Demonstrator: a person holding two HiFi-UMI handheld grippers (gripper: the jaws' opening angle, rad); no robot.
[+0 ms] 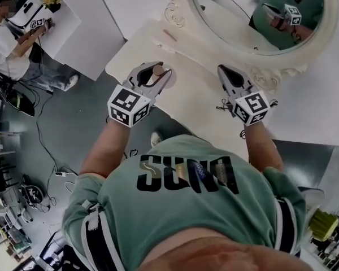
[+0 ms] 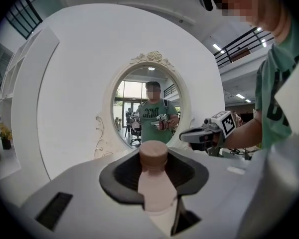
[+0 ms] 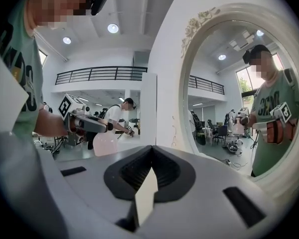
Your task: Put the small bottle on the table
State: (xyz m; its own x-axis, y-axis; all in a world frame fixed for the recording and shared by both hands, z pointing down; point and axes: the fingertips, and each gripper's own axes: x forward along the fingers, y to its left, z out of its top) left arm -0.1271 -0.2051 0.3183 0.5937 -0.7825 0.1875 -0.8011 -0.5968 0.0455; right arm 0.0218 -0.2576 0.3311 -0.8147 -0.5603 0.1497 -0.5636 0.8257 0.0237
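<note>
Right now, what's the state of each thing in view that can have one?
small bottle: cap on, gripped near the cap, over the table; contact with it unclear.
left gripper: shut on the small bottle.
right gripper: shut, nothing between its jaws, held over the table.
mirror: standing at the back of the table, reflecting the person.
</note>
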